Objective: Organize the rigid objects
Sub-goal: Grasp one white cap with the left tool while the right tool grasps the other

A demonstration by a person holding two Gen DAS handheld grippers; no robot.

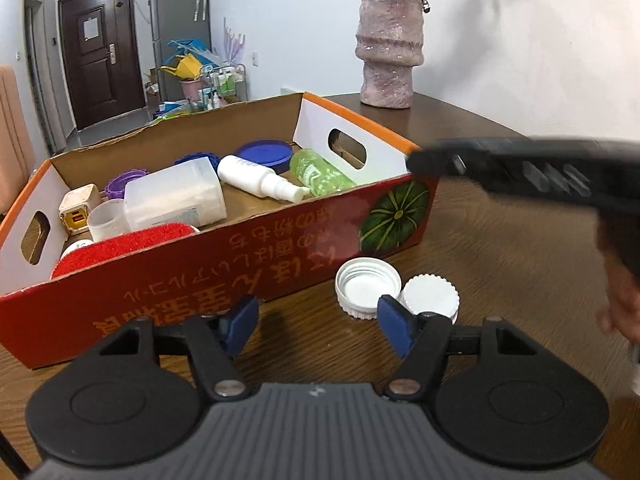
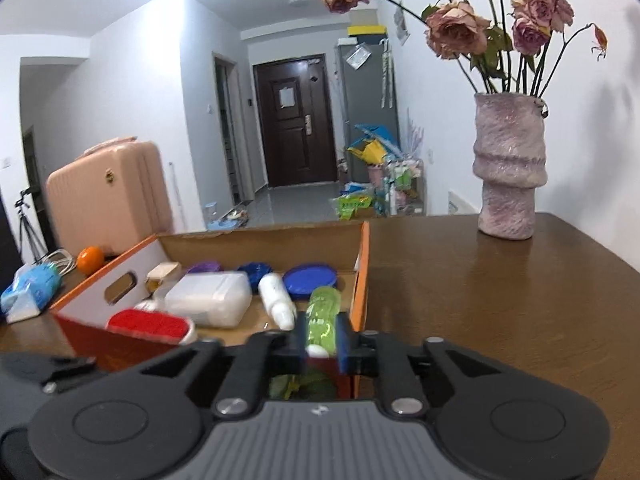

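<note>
my left gripper hangs low over the worktop with its fingers wide and nothing between them. just ahead of the right fingertip sit two white caps, touching each other: an upturned screw lid showing its threads, and a ridged cap face down beside it. both lie just outside the near wall of the cardboard box.

my right gripper is blurred, up at the box's near right corner. its fingers look drawn in narrow, with the green bottle lined up between them, but i cannot tell whether they grip it or merely frame it as it lies in the box. left of it are a white spray bottle, a clear tub and a red brush.

i judge the caps the next pick. they should be light, stiff and a bit slick on this polished wood, so they may skate when nudged. i'd pinch the upturned lid across its ribbed rim, one finger inside and one outside.
</note>
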